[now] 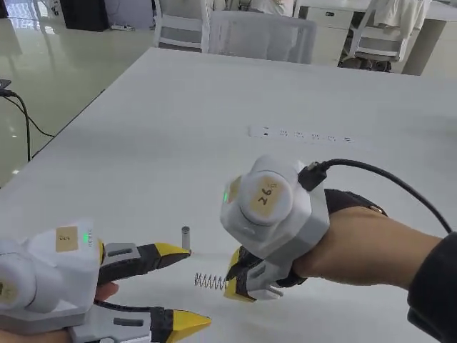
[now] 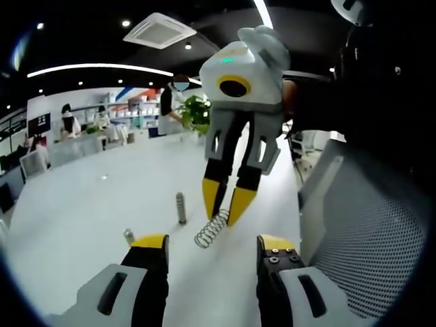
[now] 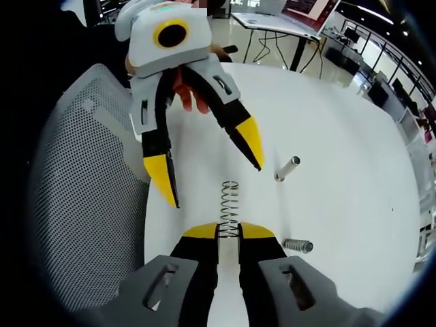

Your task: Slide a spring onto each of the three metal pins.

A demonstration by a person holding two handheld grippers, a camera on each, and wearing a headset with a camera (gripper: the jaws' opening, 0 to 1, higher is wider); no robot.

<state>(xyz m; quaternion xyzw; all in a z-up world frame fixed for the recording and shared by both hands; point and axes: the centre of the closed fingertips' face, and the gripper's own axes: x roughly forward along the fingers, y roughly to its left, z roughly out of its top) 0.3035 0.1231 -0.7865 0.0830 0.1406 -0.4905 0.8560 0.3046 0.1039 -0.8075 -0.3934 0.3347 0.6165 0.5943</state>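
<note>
The right gripper pinches a thin coiled steel spring over the white table; the left gripper stands spread near a short grey metal pin.

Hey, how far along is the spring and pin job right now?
Done, it seems: one upright metal pin looks ribbed, as if already wearing a spring. In hand: the right gripper has its jaws shut on a loose thin wire spring. Left: the smooth bare metal pin needs one. The left gripper is open. I can pick out two pins, so the third's state is unknown.
</note>
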